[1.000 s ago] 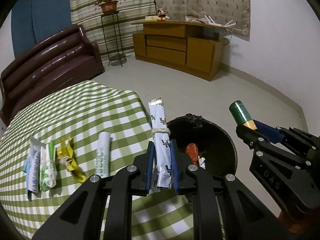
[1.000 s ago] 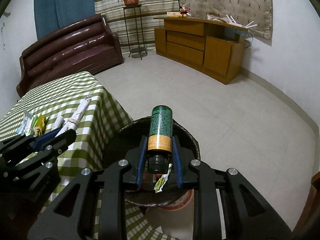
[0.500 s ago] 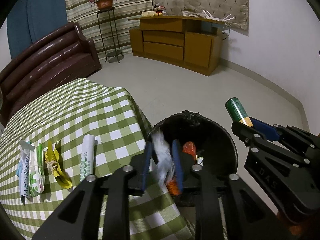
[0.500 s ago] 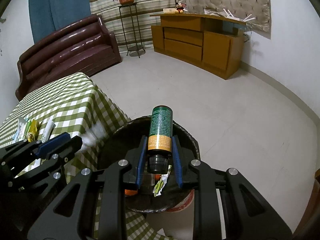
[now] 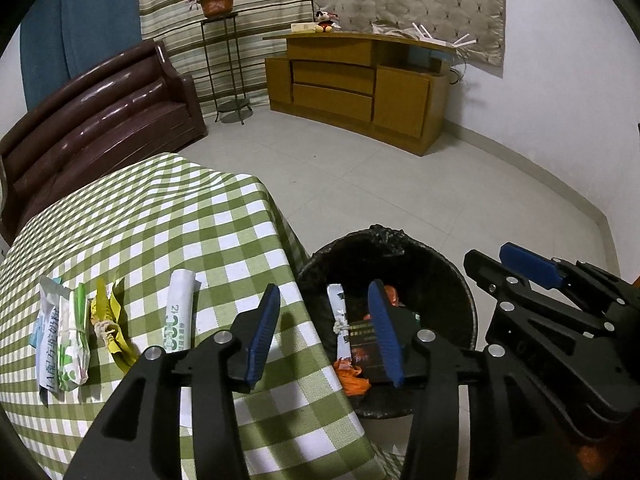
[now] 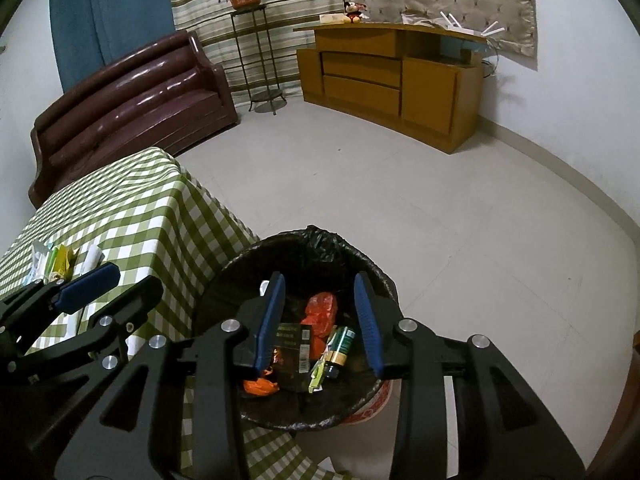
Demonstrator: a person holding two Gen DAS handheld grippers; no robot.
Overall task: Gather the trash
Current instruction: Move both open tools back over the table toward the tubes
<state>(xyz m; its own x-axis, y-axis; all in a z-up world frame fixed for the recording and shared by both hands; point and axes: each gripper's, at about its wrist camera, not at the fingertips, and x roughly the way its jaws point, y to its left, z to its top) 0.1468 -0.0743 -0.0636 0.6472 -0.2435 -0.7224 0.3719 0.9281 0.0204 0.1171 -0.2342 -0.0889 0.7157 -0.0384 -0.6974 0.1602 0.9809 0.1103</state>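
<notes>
I held both grippers angled down over trash bin (image 6: 372, 276) beside checkered table (image 5: 140, 216). Left gripper (image 5: 324, 330) jaws opening, nothing between pads. Right gripper (image 6: 320, 320) jaws opening, empty too. Green bottle (image 6: 338, 346) lay in bin (with silver wrapper (image 5: 340, 324)). Four wrappers (image 5: 180, 312) remained on table.

The room was lit evenly and rather dimly from overhead, with a cool, greenish cast. Glare streaked the sofa (image 5: 100, 120) cushions, and soft shadows fell right of the cabinet (image 6: 396, 80) on the far wall. The trash bin (image 6: 372, 276) interior stayed dark, its contents only partly readable. Both fisheye views bent straight lines strongly near the edges, with black vignetting in the corners. Near gripper bodies looked slightly soft; the far room was sharp, without motion blur.
</notes>
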